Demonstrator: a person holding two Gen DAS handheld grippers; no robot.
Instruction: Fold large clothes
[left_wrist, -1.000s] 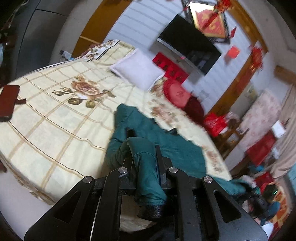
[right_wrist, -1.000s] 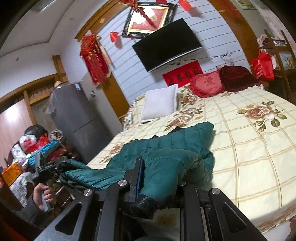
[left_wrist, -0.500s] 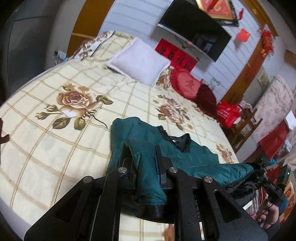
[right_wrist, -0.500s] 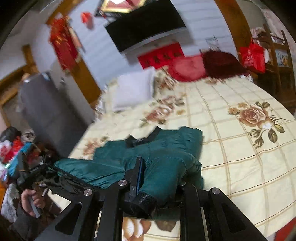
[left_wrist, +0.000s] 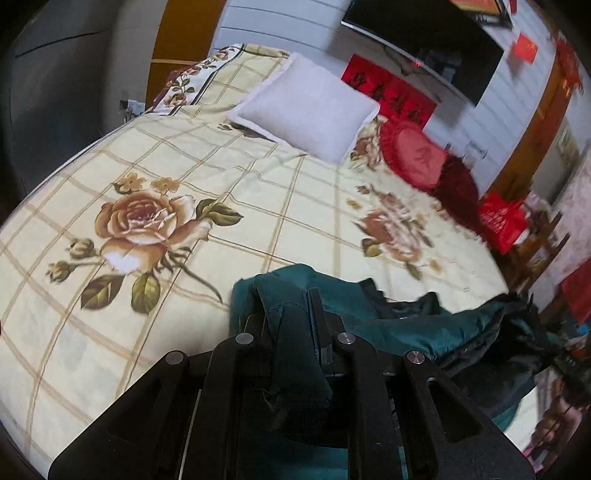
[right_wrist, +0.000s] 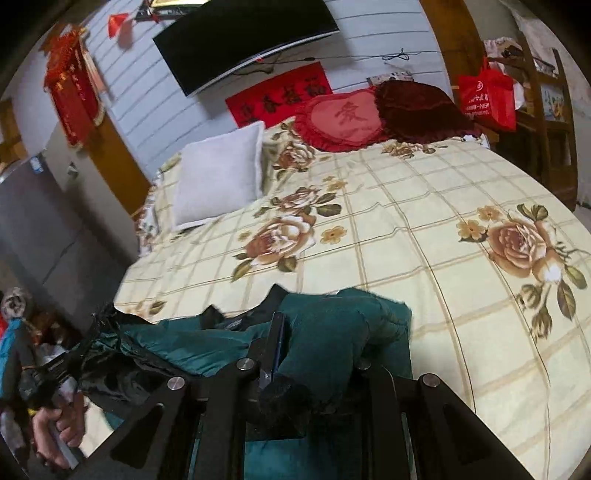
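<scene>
My left gripper (left_wrist: 291, 325) is clamped nearly shut on a dark-cuffed sleeve of the teal quilted jacket (left_wrist: 402, 325). My right gripper (right_wrist: 314, 343) pinches the other sleeve. The jacket hangs between them over the near edge of the cream rose-print bedspread (right_wrist: 424, 221), with a white pillow (left_wrist: 306, 107) beyond.

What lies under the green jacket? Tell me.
Under the green jacket lies the floral bedspread, showing all around its far edge. The bedspread directly beneath it is covered, so anything there cannot be seen.
</scene>
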